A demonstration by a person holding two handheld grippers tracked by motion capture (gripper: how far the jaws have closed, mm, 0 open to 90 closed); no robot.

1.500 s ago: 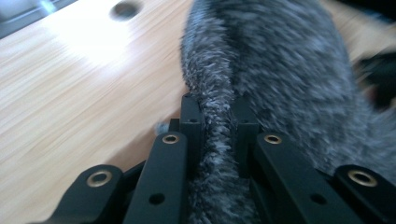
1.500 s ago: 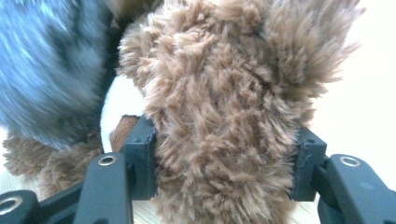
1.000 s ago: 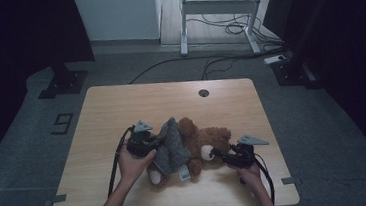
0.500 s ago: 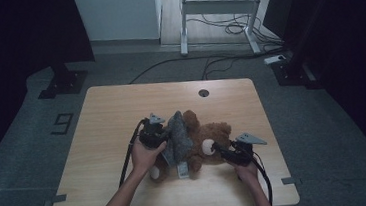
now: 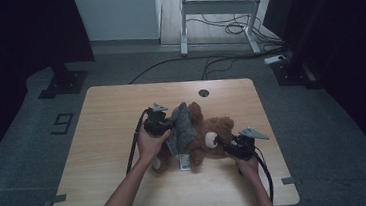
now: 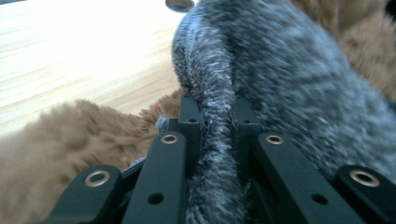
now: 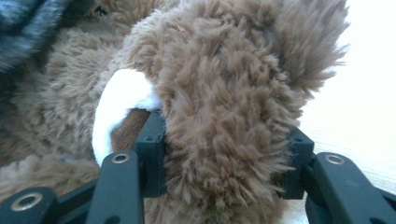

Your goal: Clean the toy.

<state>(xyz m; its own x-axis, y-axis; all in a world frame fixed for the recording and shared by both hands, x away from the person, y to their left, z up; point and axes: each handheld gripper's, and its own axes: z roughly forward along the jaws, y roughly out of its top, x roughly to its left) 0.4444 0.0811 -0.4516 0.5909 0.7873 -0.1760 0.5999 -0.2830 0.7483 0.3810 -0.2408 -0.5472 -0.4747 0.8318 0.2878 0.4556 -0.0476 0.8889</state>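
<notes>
A brown teddy bear point(image 5: 217, 130) lies on the wooden table point(image 5: 107, 119), head toward the right. A grey fuzzy garment point(image 5: 180, 128) covers its body. My left gripper point(image 5: 168, 126) is at the garment's left edge. In the left gripper view the left gripper point(image 6: 215, 107) is shut on a raised fold of the grey garment point(image 6: 280, 70), with brown fur point(image 6: 60, 135) beside it. My right gripper point(image 5: 220, 143) is at the bear's head. In the right gripper view the right gripper point(image 7: 226, 135) clamps a lump of the head's fur point(image 7: 224, 93), next to the white muzzle point(image 7: 119, 100).
A white tag point(image 5: 184, 162) sticks out under the bear toward the near edge. A round cable hole point(image 5: 203, 92) sits near the table's far edge. Bare wood lies left of the bear. Beyond the table stand a white desk frame point(image 5: 213, 10) and floor cables point(image 5: 227, 59).
My left gripper has moved away from the person and rightward, drawing the grey garment up along the bear. The right gripper stayed on the bear's head.
</notes>
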